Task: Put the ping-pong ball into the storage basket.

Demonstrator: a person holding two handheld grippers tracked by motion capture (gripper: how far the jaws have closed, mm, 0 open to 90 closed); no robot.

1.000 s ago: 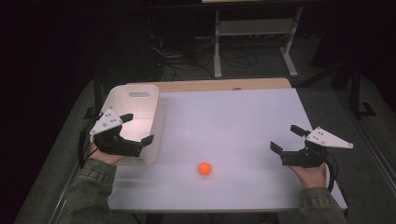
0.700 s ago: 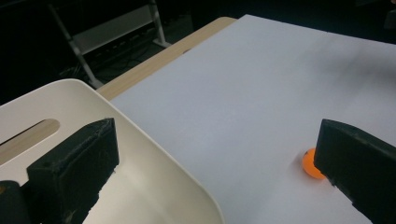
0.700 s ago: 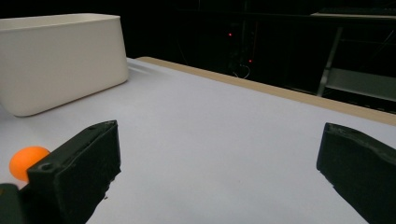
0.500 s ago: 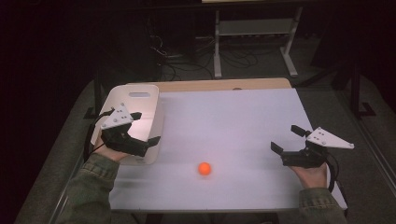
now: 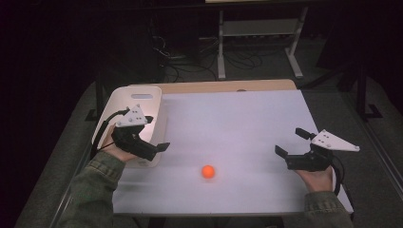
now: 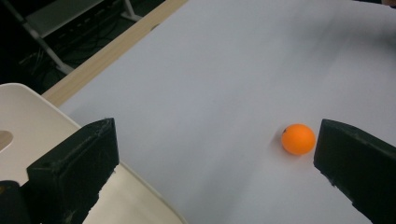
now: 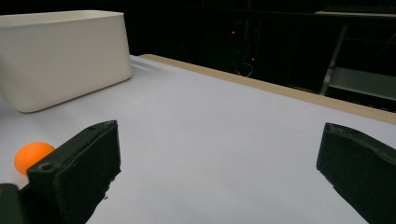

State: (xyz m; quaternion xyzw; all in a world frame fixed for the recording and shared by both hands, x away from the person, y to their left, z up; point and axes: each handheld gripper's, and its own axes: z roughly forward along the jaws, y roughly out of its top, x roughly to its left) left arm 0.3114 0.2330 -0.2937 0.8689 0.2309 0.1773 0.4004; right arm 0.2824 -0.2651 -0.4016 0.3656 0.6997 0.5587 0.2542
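A small orange ball lies on the white table top, near the front and about midway between my hands. My left gripper hovers over the near right corner of the white bin, open and holding nothing. In the left gripper view the ball rests on the table just inside the right jaw, and the bin's rim is under the left jaw. My right gripper is open at the table's right side. In the right gripper view the ball peeks out behind the left jaw.
The white bin stands along the table's left edge. A wooden strip borders the far edge. Beyond the table are a metal stand and cables on a dark floor.
My left gripper has shifted right and a little nearer, from the bin's left side to over its near right corner. The right gripper and the ball have stayed put.
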